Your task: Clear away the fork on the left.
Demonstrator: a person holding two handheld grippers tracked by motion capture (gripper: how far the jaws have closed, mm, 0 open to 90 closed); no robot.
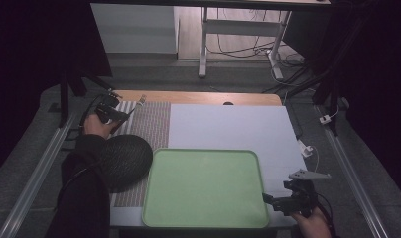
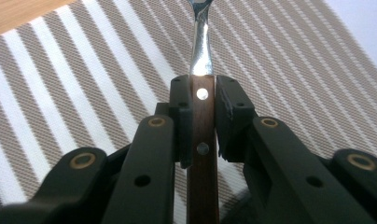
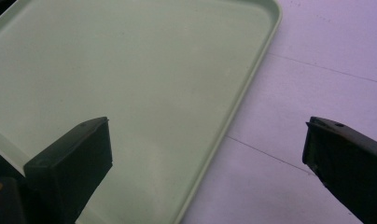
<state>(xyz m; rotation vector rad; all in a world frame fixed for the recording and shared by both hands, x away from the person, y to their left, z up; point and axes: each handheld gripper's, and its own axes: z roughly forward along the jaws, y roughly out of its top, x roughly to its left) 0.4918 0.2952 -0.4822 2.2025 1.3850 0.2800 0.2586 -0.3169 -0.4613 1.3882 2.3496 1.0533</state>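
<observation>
My left gripper (image 1: 120, 115) (image 2: 203, 93) is at the far left of the table, shut on the brown wooden handle of a piece of cutlery (image 1: 138, 102) (image 2: 200, 42). Two rivets show on the handle between the pads. The metal shaft points away over the striped placemat (image 1: 151, 124) (image 2: 84, 70), held above it. My right gripper (image 1: 277, 193) (image 3: 205, 144) is at the near right, open with nothing between its jaws. It straddles the right rim of an empty light green tray (image 1: 203, 151) (image 3: 130, 70).
A dark round domed object (image 1: 124, 158) lies on the placemat, left of the tray and under the left forearm. A white board (image 1: 228, 124) (image 3: 317, 56) covers the table behind and right of the tray. Wooden tabletop (image 1: 198, 97) shows at the far edge.
</observation>
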